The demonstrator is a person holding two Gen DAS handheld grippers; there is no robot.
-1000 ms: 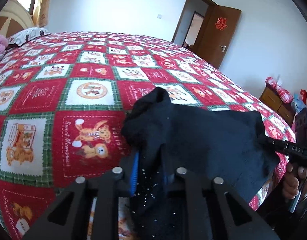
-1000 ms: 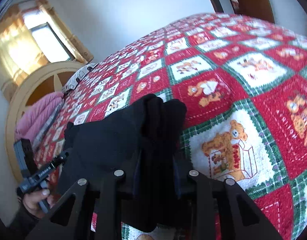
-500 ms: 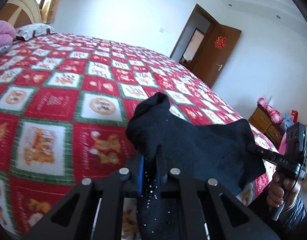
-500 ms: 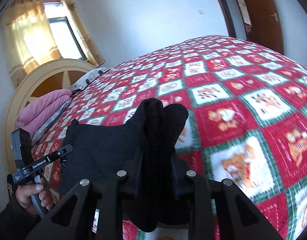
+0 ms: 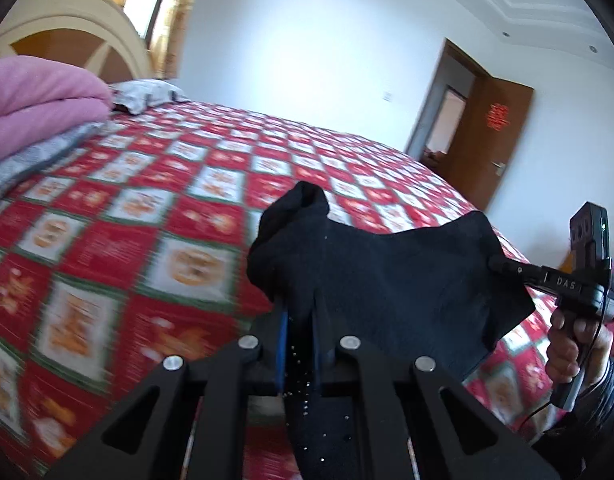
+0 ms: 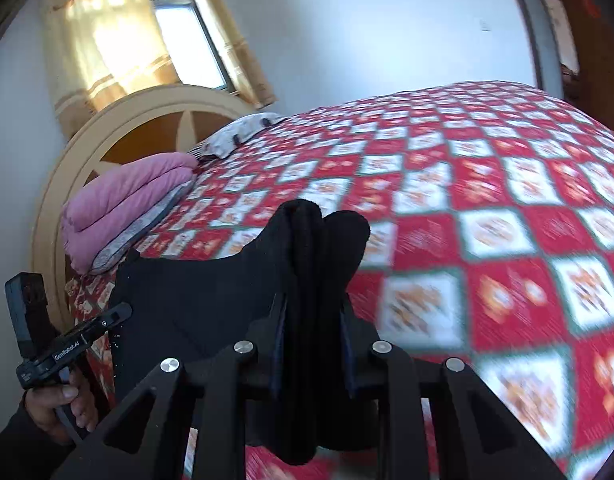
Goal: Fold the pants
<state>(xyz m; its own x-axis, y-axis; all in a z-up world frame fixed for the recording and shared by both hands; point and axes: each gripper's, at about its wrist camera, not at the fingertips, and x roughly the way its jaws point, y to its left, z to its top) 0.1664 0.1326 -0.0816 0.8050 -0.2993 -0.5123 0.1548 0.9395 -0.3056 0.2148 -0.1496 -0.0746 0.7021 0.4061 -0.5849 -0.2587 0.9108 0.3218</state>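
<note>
**Left wrist view: pants held aloft over bed**

Left gripper and right gripper each pinched a bunched corner of the black pants, stretched between them above the quilt. Fabric looked soft, limp, light; edge corners seemed the best holds.

Pants above bed, between grippers.
</note>
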